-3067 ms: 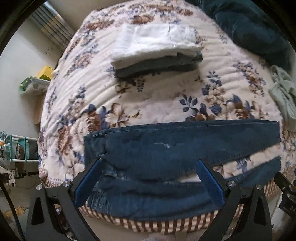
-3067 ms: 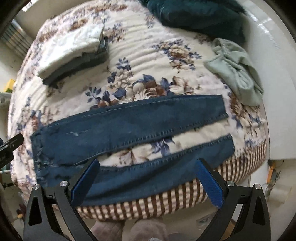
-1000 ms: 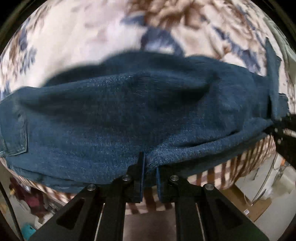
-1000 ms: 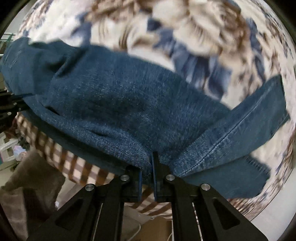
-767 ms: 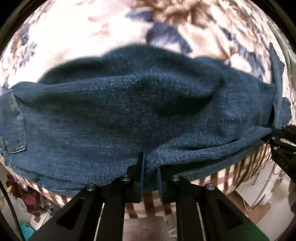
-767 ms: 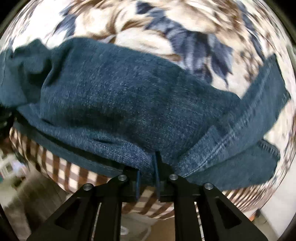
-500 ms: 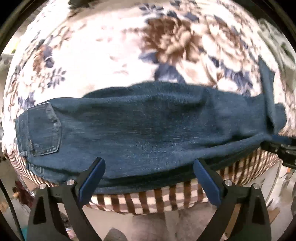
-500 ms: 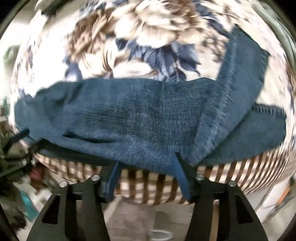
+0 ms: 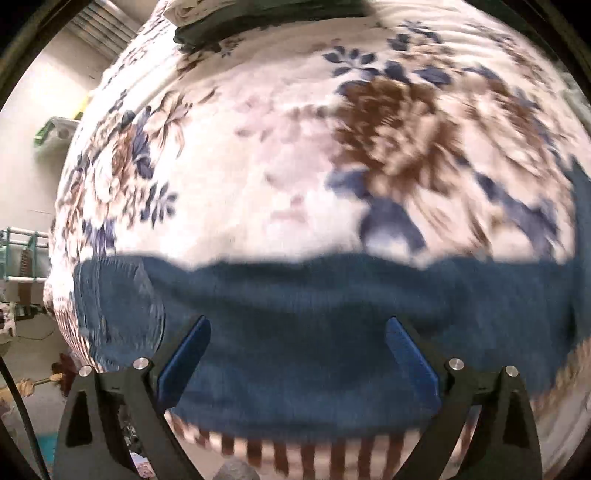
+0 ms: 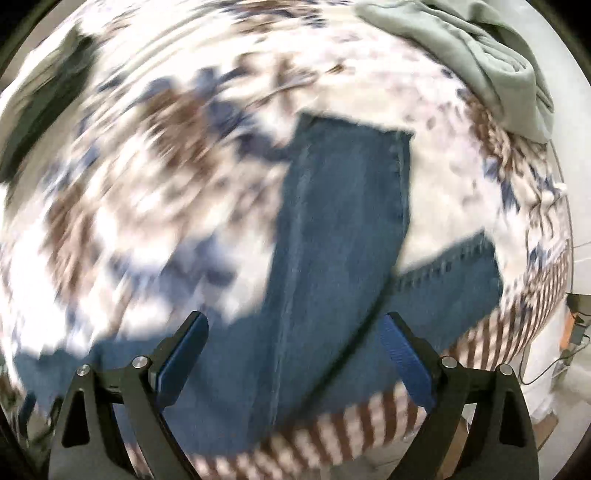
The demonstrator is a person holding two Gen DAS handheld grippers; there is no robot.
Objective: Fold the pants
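Dark blue jeans (image 9: 295, 332) lie folded lengthwise along the near edge of the flowered bed, waist and back pocket (image 9: 118, 299) at the left. My left gripper (image 9: 297, 325) hovers above their middle, jaws wide apart, nothing pinched. In the right wrist view the leg ends (image 10: 347, 206) lie askew, the upper leg bent away from the lower hem (image 10: 454, 280). My right gripper (image 10: 293, 321) hangs over them, its jaws still opening, denim below but not pressed by the pads. Both views are blurred.
The flowered quilt (image 9: 280, 147) covers the bed, with a striped border (image 9: 303, 454) at the near edge. A stack of folded clothes (image 9: 229, 22) sits far back. A pale green garment (image 10: 480, 51) lies at the back right.
Both grippers were shut on the jeans' folded edge a second ago; both let go and opened wide. They rose and drew back, and the right view swung toward the leg ends.
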